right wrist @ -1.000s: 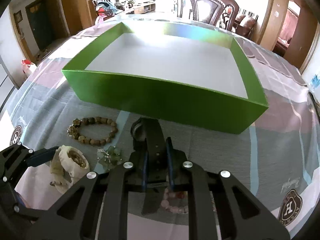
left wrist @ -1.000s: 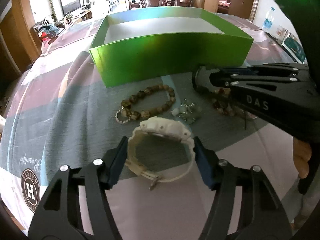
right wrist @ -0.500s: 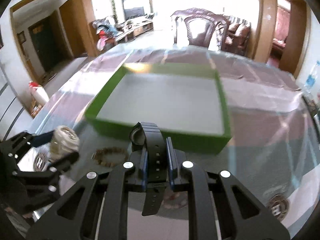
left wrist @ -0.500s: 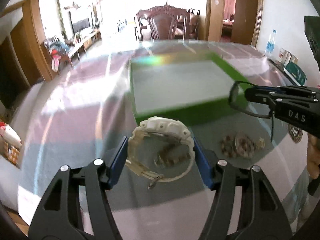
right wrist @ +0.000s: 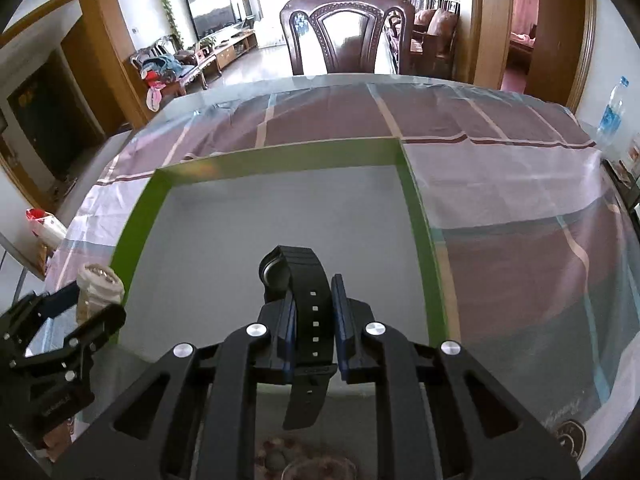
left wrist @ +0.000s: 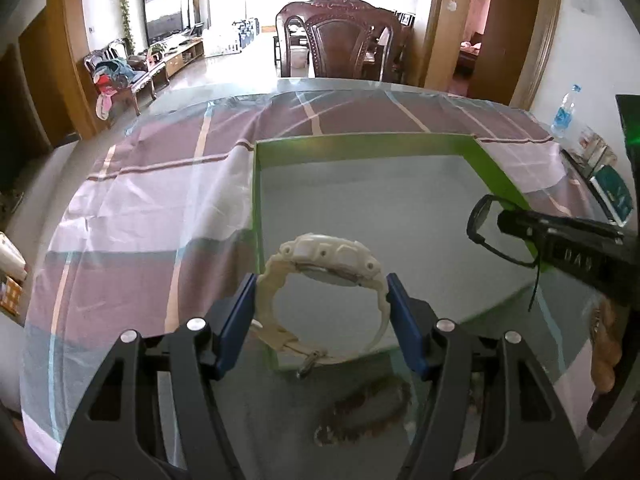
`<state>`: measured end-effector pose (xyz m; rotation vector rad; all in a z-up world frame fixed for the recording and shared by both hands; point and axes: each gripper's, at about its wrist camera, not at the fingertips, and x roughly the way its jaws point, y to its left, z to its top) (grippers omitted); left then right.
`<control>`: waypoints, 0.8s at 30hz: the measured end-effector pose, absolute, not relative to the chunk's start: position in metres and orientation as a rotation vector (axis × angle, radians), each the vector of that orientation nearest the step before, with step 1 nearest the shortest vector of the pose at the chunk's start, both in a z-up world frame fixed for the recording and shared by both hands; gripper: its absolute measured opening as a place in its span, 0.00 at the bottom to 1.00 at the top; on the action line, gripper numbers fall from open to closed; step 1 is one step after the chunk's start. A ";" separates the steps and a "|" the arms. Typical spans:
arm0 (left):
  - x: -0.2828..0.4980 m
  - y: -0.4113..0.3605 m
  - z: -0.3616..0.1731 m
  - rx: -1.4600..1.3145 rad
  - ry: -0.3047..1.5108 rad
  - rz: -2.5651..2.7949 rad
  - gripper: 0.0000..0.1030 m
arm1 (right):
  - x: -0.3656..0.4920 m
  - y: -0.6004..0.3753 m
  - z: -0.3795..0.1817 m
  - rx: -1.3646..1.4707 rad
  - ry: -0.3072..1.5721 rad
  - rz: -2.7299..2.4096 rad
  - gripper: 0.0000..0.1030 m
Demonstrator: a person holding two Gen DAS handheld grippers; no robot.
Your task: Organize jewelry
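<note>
My left gripper (left wrist: 320, 300) is shut on a white watch (left wrist: 324, 264) and holds it above the near left corner of the green box (left wrist: 256, 208). My right gripper (right wrist: 314, 300) is shut on a black watch (right wrist: 296, 276) and holds it over the box's (right wrist: 416, 216) white floor near the front wall. The right gripper with the black watch (left wrist: 484, 220) shows at the right of the left wrist view. The left gripper with the white watch (right wrist: 98, 280) shows at the left of the right wrist view. A brown bead bracelet (left wrist: 360, 408) lies blurred on the cloth below.
The box stands on a table covered with a plaid cloth (left wrist: 160, 200). A carved wooden chair (right wrist: 348, 28) stands behind the far edge. A water bottle (left wrist: 562, 112) and small items sit at the far right. A pink bead bracelet (right wrist: 304, 460) lies under the right gripper.
Both grippers have risen from the cloth with their watches and moved forward over the green box. The bracelets stay on the cloth in front of the box.
</note>
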<state>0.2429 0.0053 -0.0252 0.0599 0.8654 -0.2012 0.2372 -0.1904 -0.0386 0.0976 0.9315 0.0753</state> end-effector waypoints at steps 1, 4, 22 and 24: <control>0.245 0.003 -0.027 0.062 0.867 -0.202 0.62 | 0.238 -0.188 -0.039 0.091 0.931 0.074 0.17; 0.246 -0.003 -0.028 0.072 0.852 -0.214 0.64 | 0.234 -0.186 -0.037 0.095 0.924 0.090 0.41; 0.158 0.023 -0.076 0.198 0.948 -0.196 0.70 | 0.120 -0.215 -0.076 -0.120 1.023 0.095 0.34; 0.158 0.027 -0.083 0.193 0.967 -0.178 0.70 | 0.117 -0.222 -0.082 -0.102 1.043 0.080 0.34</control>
